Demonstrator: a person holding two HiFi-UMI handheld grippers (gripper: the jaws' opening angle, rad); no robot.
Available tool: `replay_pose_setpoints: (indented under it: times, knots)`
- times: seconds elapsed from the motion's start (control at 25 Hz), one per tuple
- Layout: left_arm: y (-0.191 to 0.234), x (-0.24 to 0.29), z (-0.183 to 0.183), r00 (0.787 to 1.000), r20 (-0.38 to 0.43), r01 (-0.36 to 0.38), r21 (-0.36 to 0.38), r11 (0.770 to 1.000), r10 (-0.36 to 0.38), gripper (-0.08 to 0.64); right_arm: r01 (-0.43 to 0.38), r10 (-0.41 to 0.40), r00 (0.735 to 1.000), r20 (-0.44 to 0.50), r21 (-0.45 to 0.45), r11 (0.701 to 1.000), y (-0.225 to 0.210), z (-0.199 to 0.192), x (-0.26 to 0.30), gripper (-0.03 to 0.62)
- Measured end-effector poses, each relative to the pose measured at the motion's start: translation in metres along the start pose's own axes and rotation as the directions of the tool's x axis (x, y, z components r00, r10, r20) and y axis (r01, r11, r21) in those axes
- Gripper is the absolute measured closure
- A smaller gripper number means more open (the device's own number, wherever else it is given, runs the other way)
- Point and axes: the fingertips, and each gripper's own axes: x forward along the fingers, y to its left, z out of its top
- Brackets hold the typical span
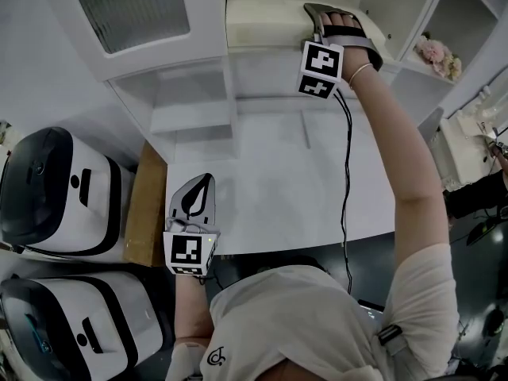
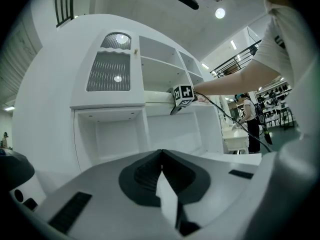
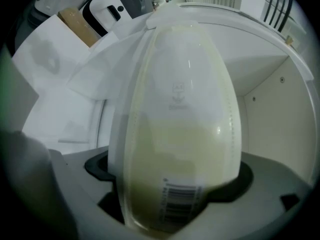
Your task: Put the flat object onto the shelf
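The flat object is a cream, plastic-wrapped slab lying in an upper compartment of the white shelf unit. In the right gripper view it fills the middle, with a barcode label at its near end. My right gripper is raised to that compartment with its jaws spread wide on either side of the slab's near end, and a thin gap shows on each side. My left gripper hangs low over the white table, shut, with nothing in it.
Two white appliances with dark fronts stand at the left beside a brown board. A ribbed-glass door closes the upper left compartment. A black cable trails from the right gripper. Flowers sit at the right.
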Motion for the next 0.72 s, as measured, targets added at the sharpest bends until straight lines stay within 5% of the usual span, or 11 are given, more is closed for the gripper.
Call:
replay_pose_setpoints:
  times: [0.4,0.72]
  knots:
    - [0.0,0.001,-0.003,1.0,-0.003,-0.01,-0.021,1.0,0.01,0.549,0.052,-0.052,0.999,-0.004,-0.018,0.998,-0.005,0.0,0.007,0.037]
    - [-0.006,-0.007,0.007,1.0,0.012,-0.014,-0.001,1.0,0.014,0.549,0.175,-0.175,0.985,0.003,-0.027,0.984,-0.021,0.003,-0.029,0.016]
